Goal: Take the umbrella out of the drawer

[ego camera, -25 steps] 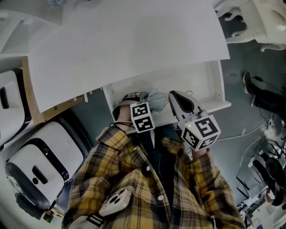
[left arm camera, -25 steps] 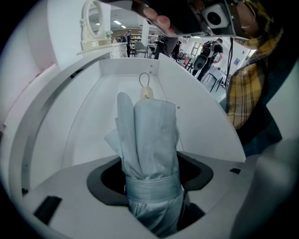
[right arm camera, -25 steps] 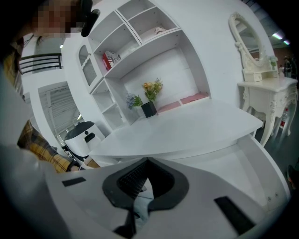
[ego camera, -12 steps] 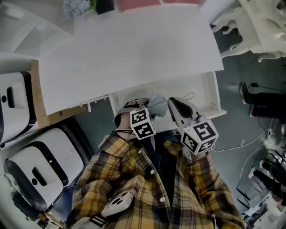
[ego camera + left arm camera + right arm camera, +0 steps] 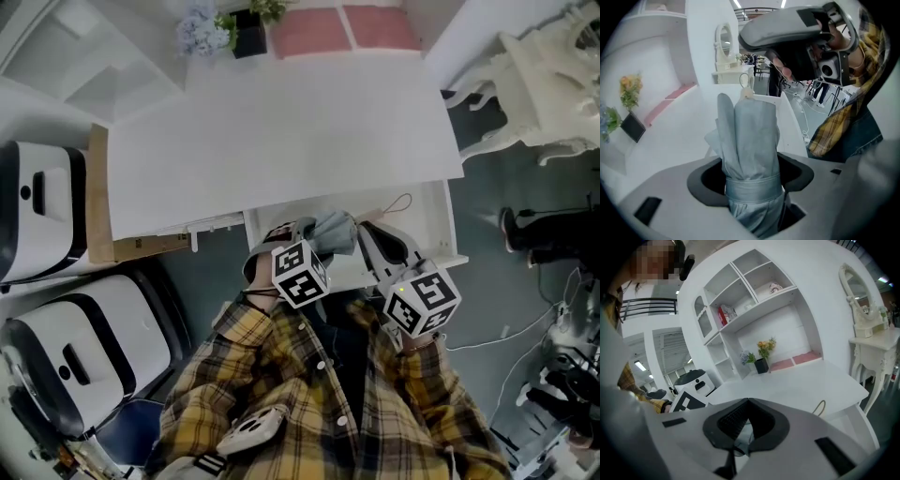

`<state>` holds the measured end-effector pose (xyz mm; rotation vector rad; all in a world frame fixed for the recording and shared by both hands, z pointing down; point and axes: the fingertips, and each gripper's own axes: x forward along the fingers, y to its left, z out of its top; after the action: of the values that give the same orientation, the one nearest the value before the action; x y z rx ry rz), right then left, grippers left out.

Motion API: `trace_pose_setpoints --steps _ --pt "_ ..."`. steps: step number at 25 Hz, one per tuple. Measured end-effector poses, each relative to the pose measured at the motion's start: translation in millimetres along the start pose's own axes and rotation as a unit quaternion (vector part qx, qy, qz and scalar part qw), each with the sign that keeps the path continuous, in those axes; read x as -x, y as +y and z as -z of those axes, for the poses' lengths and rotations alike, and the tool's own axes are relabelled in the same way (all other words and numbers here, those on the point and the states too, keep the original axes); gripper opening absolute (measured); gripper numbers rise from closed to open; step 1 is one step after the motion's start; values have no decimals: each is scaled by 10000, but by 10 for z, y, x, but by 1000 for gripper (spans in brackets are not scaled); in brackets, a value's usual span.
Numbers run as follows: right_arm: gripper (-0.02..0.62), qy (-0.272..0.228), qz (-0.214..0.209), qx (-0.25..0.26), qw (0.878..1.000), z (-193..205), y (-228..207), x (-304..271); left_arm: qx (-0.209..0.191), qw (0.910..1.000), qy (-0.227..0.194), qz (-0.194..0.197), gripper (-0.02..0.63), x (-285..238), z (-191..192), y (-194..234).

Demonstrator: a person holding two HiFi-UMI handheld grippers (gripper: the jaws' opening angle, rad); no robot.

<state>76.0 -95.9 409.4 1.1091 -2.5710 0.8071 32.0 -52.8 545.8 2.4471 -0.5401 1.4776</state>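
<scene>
Grey umbrella [image 5: 749, 136]: clamped in left gripper [image 5: 752, 183], long axis running away along its jaws, above drawer [image 5: 438, 223]
Right gripper [image 5: 746, 403]: tips together, just right

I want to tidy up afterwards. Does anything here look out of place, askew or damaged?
Only the drawer under the white desk stands pulled out. The folded grey umbrella is clamped in the left gripper, its strap wrapped neatly. Nothing looks spilled or damaged.

A white desk [image 5: 281, 141] stands on grey floor [image 5: 487, 216] beside an ornate dressing table [image 5: 548, 75] (probably mirrored), shelves [image 5: 745, 291] behind.
</scene>
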Motion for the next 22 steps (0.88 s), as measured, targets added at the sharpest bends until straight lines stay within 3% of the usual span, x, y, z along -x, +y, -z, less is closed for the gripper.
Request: trace_pose_setpoints --steps 6,11,17,22 --pt "17 -169 -194 368 9990 -234 182 86 266 9988 -269 -296 313 296 -118 72" --pt "17 -369 -361 542 9972 -421 310 120 773 9934 -628 -567 313 554 -217 177" --pt "17 -539 -465 642 9954 -553 421 214 1392 9783 -1337 -757 313 899 -379 270" --pt "17 -657 -477 717 9941 -663 442 270 1823 9592 -2007 -803 313 1162 -534 329"
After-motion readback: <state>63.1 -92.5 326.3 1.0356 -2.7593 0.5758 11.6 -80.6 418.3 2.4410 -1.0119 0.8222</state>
